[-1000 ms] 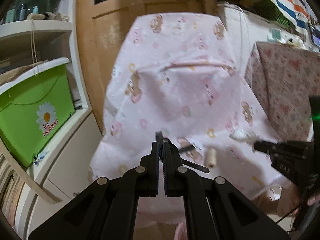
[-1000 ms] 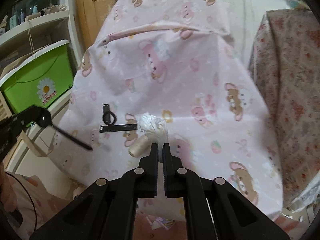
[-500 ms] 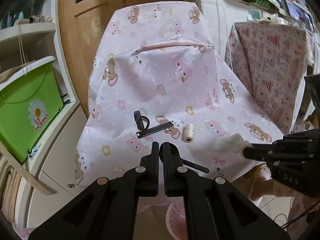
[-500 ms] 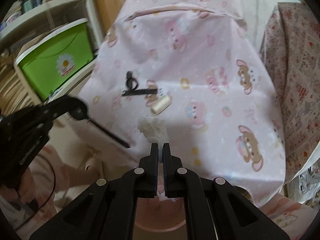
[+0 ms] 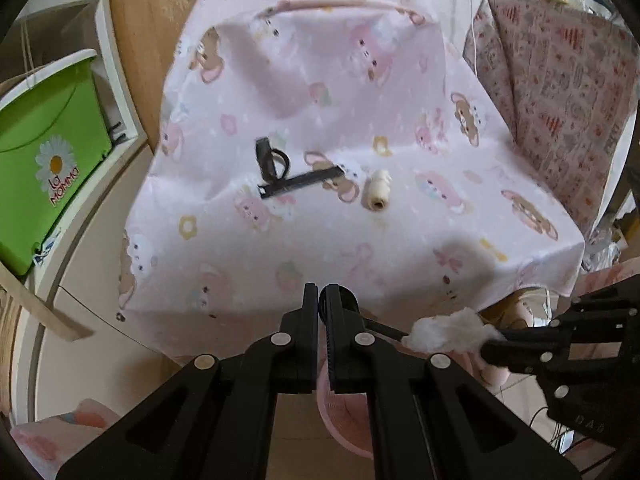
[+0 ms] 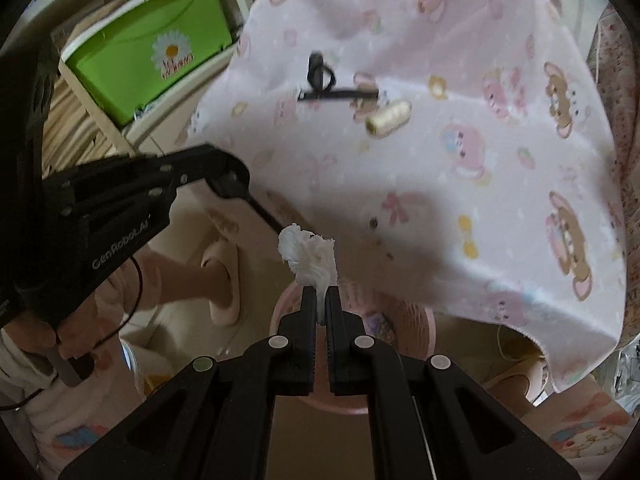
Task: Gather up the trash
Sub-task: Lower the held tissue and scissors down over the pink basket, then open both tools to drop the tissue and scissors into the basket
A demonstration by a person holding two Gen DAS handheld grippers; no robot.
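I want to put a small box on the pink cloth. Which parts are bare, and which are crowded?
Bare: the near strip of the pink cloth, between the thread spool and the front edge, and the right side toward the floral cover. Crowded: the middle, where the black strap pieces lie left of the spool.

Spool right of strap; both on tablecloth

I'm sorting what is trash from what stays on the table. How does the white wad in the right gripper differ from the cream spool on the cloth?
The white wad is crumpled and ragged; the cream spool is a neat cylinder.
The wad is pinched in the right gripper, off the tablecloth above a pink bin; the spool lies on its side on the cloth.
The wad is whiter, the spool yellowish. Both are small and pale.
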